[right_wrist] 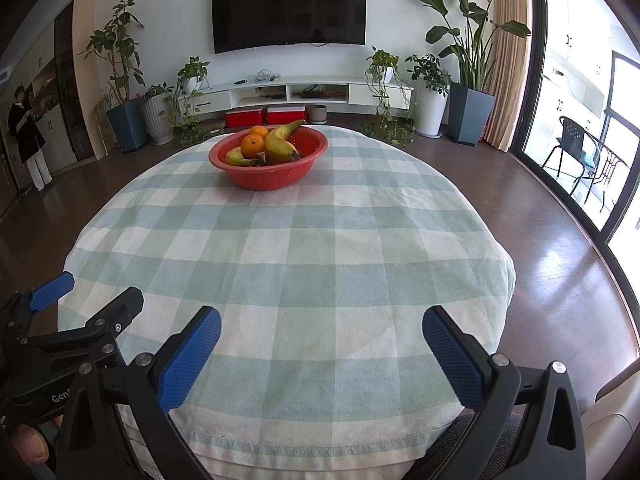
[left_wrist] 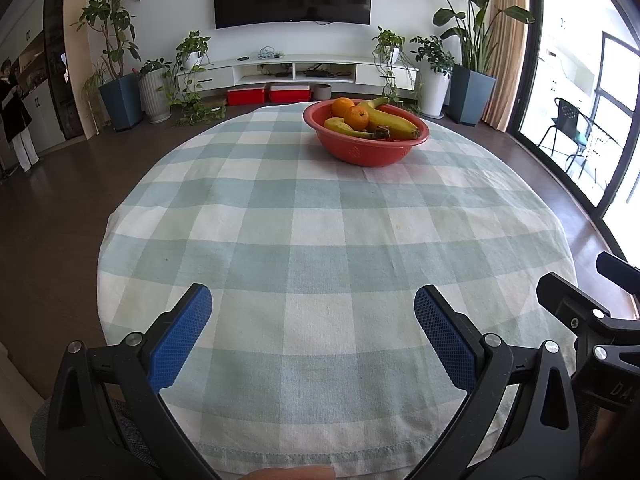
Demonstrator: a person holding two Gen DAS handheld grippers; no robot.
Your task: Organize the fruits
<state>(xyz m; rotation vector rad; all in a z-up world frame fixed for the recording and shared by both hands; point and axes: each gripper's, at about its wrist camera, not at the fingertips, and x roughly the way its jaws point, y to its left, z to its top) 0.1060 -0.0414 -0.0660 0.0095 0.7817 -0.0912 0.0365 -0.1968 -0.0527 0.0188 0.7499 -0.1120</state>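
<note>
A red bowl (left_wrist: 360,152) stands at the far side of the round table; it also shows in the right wrist view (right_wrist: 266,178). In it lie two oranges (left_wrist: 356,117) (right_wrist: 253,146) and two bananas (left_wrist: 390,122) (right_wrist: 280,144). My left gripper (left_wrist: 312,300) is open and empty above the near table edge. My right gripper (right_wrist: 322,322) is open and empty, also near the front edge. Each gripper is far from the bowl. The left gripper also shows at the left of the right wrist view (right_wrist: 96,300).
A green and white checked cloth (left_wrist: 320,232) covers the table. Behind it are a TV stand (left_wrist: 296,70), potted plants (left_wrist: 120,96) and red boxes (left_wrist: 268,94) on the floor. A person (left_wrist: 16,120) stands far left. A glass door (left_wrist: 580,100) is at the right.
</note>
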